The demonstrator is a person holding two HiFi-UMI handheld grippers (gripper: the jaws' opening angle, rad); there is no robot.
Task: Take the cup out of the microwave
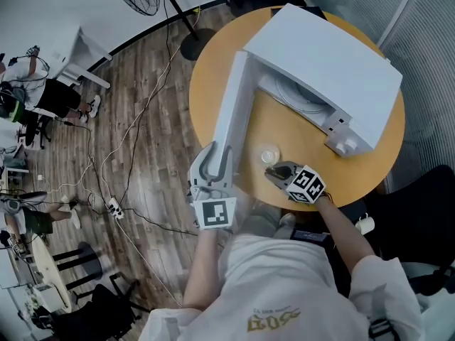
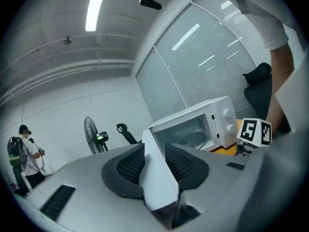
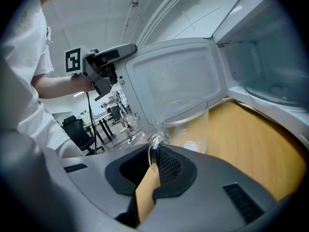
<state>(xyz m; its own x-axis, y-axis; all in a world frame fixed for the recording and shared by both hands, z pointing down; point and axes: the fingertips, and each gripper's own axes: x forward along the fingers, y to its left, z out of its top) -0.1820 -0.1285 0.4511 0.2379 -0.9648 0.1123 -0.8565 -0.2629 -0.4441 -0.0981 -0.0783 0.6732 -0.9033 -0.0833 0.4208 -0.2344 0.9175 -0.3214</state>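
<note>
While the microwave is standing open at 1 o'clock on the round table, its cavity is holding a glass turntable. The cup is sitting outside on the table, at 7 o'clock from the cavity mouth, and is looking empty. It is showing as clear, straight-walled glass, with a loop handle at its 5 o'clock. The right tongs are nearly closed and pinching that handle. The left tongs are clamping, partway closed, on the door edge at the cup's 9 o'clock. The cup is fading into the wood in the head view, and the tongs are cutting off its base in the right gripper view.
</note>
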